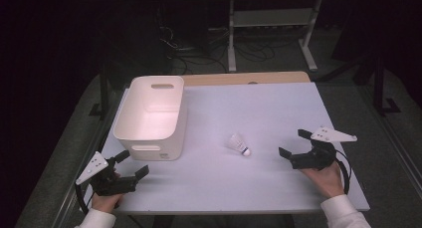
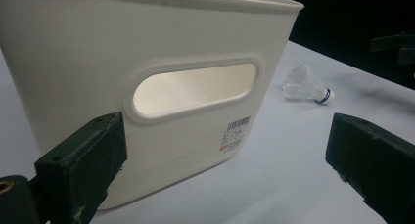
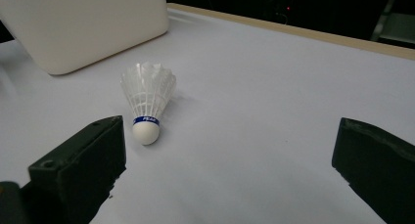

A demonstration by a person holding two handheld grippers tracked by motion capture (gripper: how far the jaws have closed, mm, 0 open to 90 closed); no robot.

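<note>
A white shuttlecock (image 1: 239, 145) with a blue band lies on its side on the white table (image 1: 259, 108), right of a white plastic bin (image 1: 152, 117). The right gripper (image 1: 292, 145) stands open a short way right of the shuttlecock, jaws pointing left toward it, nothing between them. In the right gripper view the shuttlecock (image 3: 147, 99) lies just ahead of the left jaw, cork end nearest. The left gripper (image 1: 132, 163) is open at the table's front left, close to the bin's near wall. In the left gripper view the bin's handle slot (image 2: 193, 89) is right ahead and the shuttlecock (image 2: 307, 85) lies farther right.
The bin is empty and stands at the table's left. A wooden strip (image 1: 246, 78) runs along the table's far edge. Behind it stand a metal frame (image 1: 271, 29) and cables on a dark floor.
</note>
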